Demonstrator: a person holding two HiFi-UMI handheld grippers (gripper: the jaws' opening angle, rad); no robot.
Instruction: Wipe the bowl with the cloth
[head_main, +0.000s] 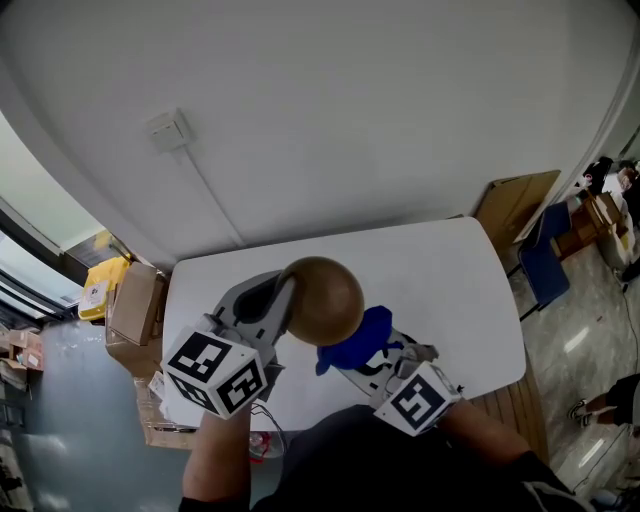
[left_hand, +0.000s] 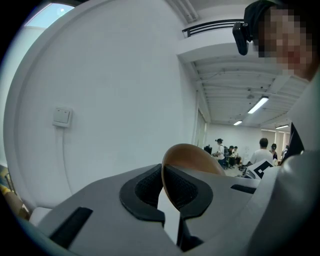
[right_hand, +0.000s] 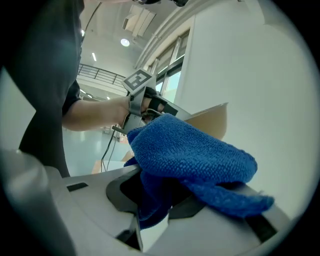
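Left gripper (head_main: 288, 292), seen from the head view, is clamped on the rim of the brown bowl (head_main: 324, 300) and holds it in the air above the white surface (head_main: 450, 270). We see the bowl's rounded underside facing up toward the camera. Just beside it, the right gripper (head_main: 372, 352) pinches the blue cloth (head_main: 356, 338), whose bunched end touches the bowl's lower edge. Cardboard boxes (head_main: 135, 308) stand off the surface's left end, and a wall switch (head_main: 168, 130) sits on the white wall beyond.

From the left gripper view, we look along that gripper (left_hand: 165, 194) and find both dark pads pressed together on the thin rim of the bowl (left_hand: 194, 159). Its tan inside rises above the jaws. The wall switch (left_hand: 62, 116) shows at left, and people (left_hand: 231, 152) gather far down the room at right.

From the right gripper view, that gripper (right_hand: 154, 206) is shut on a fold of the cloth (right_hand: 192, 160), which mounds over the jaws and spills to the right. Behind it we make out a hand (right_hand: 107, 112) carrying the left gripper's marker cube (right_hand: 138, 80), with the tan bowl (right_hand: 212, 122) just past the cloth.
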